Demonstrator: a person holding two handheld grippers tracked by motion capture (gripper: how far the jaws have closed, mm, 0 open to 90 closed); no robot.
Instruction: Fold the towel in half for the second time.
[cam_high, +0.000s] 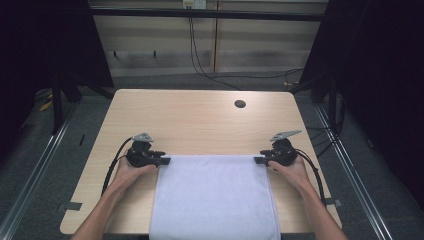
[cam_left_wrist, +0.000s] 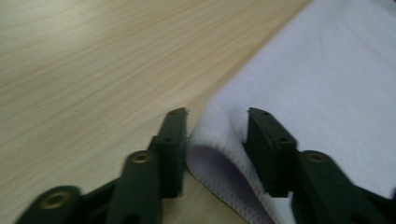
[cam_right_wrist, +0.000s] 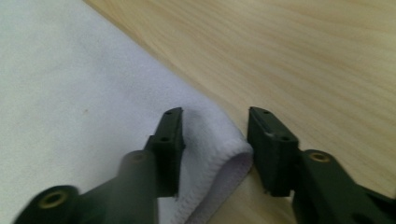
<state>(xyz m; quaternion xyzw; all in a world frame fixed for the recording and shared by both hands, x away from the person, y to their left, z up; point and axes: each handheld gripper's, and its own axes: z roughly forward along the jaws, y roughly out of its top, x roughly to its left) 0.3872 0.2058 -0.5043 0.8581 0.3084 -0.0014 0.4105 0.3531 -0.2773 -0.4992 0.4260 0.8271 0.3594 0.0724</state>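
Flanking the flat white terry-cloth towel (cam_high: 215, 197) from either side, your two tools sit at its two far corners on the pale wood-grain surface (cam_high: 200, 120). The left tool (cam_high: 165, 161) points inward at the far left corner, and the right tool (cam_high: 259, 160) points inward at the far right corner, so each hand is nearest its own corner and neither needs to cross over.

In the left gripper view, the left tool (cam_left_wrist: 217, 116) stands with its jaws parted, and the raised fold of the towel corner (cam_left_wrist: 219, 140) lies between them, touching or nearly touching the inner faces without being pinched flat. In the right gripper view, the right tool (cam_right_wrist: 215, 114) is likewise parted, with the hemmed corner of the towel (cam_right_wrist: 215, 144) curled up between its jaws; a gap shows beside the right-hand jaw.

The towel runs lengthwise from the near edge of the surface, where it hangs over toward you, away to the line joining the two tools. Its far edge lies straight across between them. The coming move appears to turn on that edge: close both tools on their corners together, keep them level and equally spread, so the cloth stays taut and does not skew.
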